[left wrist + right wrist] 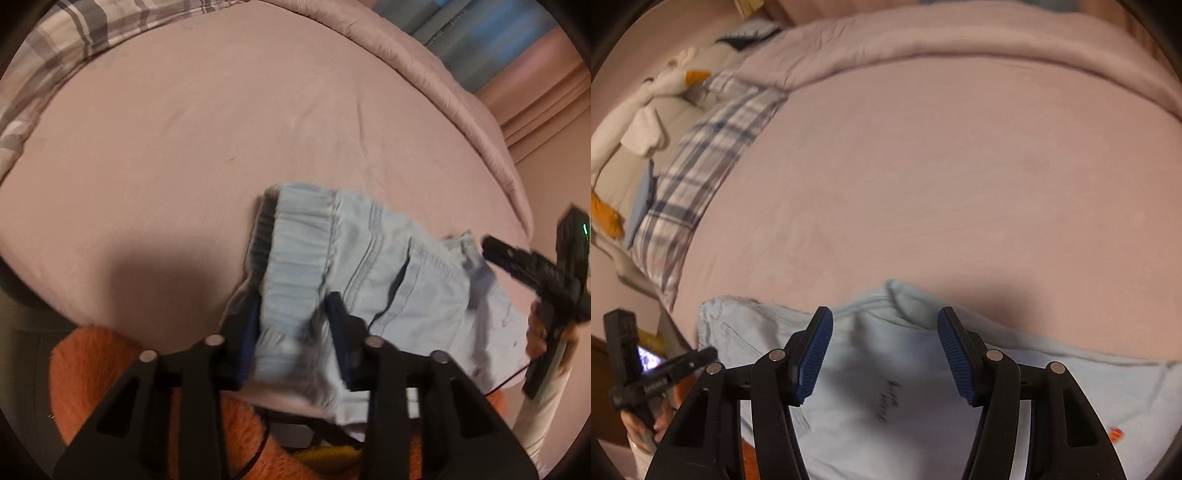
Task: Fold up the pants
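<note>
Light blue pants [388, 266] lie crumpled near the front edge of a pink bed sheet [221, 147]. In the left wrist view my left gripper [295, 336] has its blue pads pressed on the bunched elastic waistband [295, 258], which fills the gap between them. My right gripper [886, 354] hovers over the pants [871, 387] with its jaws wide apart and nothing pinched. The left view shows the right gripper [495, 251] at the far right, over the other end of the pants, with a hand behind it. The right view has the left gripper [701, 358] at the lower left.
A plaid pillow [701, 166] lies at the left end of the bed, with a white and orange plush toy [665, 81] beyond it. A rolled pink comforter [960, 48] runs along the far side. Something orange and fluffy [92, 369] sits below the bed's front edge.
</note>
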Available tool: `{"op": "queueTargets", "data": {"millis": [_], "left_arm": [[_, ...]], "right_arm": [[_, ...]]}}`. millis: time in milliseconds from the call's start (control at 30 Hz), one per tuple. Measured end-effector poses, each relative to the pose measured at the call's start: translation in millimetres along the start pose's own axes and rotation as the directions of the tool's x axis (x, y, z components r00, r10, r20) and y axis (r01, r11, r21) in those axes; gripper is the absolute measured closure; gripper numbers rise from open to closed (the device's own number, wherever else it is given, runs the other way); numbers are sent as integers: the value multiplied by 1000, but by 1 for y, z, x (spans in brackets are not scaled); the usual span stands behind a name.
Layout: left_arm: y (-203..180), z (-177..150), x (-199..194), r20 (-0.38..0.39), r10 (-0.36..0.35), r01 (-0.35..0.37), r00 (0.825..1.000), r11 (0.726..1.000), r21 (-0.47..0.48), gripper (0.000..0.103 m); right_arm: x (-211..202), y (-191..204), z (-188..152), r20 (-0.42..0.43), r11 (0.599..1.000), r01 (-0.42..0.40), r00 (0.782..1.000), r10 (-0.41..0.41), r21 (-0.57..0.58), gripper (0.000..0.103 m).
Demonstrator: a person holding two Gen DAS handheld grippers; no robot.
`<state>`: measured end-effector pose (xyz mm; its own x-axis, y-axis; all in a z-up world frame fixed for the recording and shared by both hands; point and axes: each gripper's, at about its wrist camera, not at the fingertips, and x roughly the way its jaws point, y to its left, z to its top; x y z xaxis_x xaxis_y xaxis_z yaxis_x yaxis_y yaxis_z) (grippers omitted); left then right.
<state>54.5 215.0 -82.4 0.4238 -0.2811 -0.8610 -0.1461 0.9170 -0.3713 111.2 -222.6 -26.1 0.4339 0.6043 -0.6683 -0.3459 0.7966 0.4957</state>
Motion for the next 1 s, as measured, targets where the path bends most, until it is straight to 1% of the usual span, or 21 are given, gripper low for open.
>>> {"op": "queueTargets", "data": {"millis": [33, 67, 100, 133, 167, 233, 267, 333, 367, 400, 433, 467, 567, 633, 700, 767, 800, 867, 900, 933, 1000], "left_arm": [[3, -6, 0, -9, 18, -18, 1000, 1000, 18, 77], [8, -10, 3, -25, 15, -14, 1000, 1000, 11, 77], [13, -13, 4, -17, -6, 6, 1000, 1000, -12, 77], [14, -13, 3, -15, -15, 14, 1000, 1000, -17, 77], [15, -12, 2, -18, -18, 18, 1000, 1000, -25, 77], [16, -11, 3, -21, -9, 9, 1000, 999, -33, 77], [14, -11, 4, -20, -2, 1, 1000, 1000, -25, 77], [11, -12, 3, -16, 9, -9, 1000, 1000, -8, 76], [10, -13, 2, -15, 12, -12, 1000, 1000, -2, 76], [10, -13, 2, -16, 13, -13, 1000, 1000, -3, 76], [12, -15, 0, -17, 13, -13, 1000, 1000, -5, 74], [12, -15, 0, -20, 15, -15, 1000, 1000, -8, 74], [11, -15, 0, -27, 26, -26, 999, 1000, -5, 72], [8, -15, -1, -33, 41, -41, 999, 999, -3, 72], [3, -10, -8, -52, 56, -56, 997, 998, 3, 72], [-8, -4, -22, -37, 35, -34, 999, 999, 6, 77], [-17, 1, -35, 4, 25, -25, 1000, 999, 22, 77], [-32, 8, -54, 79, 24, -30, 997, 997, 74, 75], [-45, 12, -62, 118, -1, -12, 993, 994, 108, 75], [-51, 15, -63, 127, -26, 10, 992, 992, 124, 75], [-72, 24, -56, 99, -86, 71, 991, 987, 147, 75]], "right_arm": [[8, 3, 1, -24, 1000, 17, 1000, -17, -16, 42], [11, 8, 1, -37, 999, 33, 999, -34, -31, 42], [15, 11, 1, -51, 999, 32, 998, -34, -41, 42], [13, 5, -3, -72, 999, 22, 997, -25, -41, 44], [17, 2, -5, -92, 999, 18, 996, -21, -35, 49], [19, 4, -5, -96, 999, 30, 995, -35, -45, 95], [14, 3, -5, -73, 999, 23, 997, -26, -38, 95], [1, -3, 1, -8, 999, -11, 1000, 12, 30, 97], [-9, -10, 3, 27, 997, -43, 999, 41, 71, 97], [-14, -15, 5, 40, 993, -67, 997, 63, 100, 97], [-13, -16, 5, 39, 993, -69, 997, 65, 98, 97], [-10, -15, 5, 38, 993, -57, 998, 53, 100, 97], [13, -12, -1, -8, 997, 45, 999, -44, 55, 97], [23, -12, -2, -23, 996, 65, 998, -64, 64, 97], [21, -10, -1, -15, 995, 66, 998, -65, 71, 97], [18, -9, -2, -16, 995, 76, 997, -75, 61, 97], [18, -8, -2, -13, 995, 84, 996, -84, 50, 97], [18, -9, -4, -6, 994, 102, 995, -102, 33, 98], [21, -7, -5, -3, 993, 112, 994, -112, 26, 98], [21, -8, -6, -1, 993, 117, 993, -117, 23, 98], [24, -6, -6, 2, 993, 119, 993, -119, 28, 98]]}}
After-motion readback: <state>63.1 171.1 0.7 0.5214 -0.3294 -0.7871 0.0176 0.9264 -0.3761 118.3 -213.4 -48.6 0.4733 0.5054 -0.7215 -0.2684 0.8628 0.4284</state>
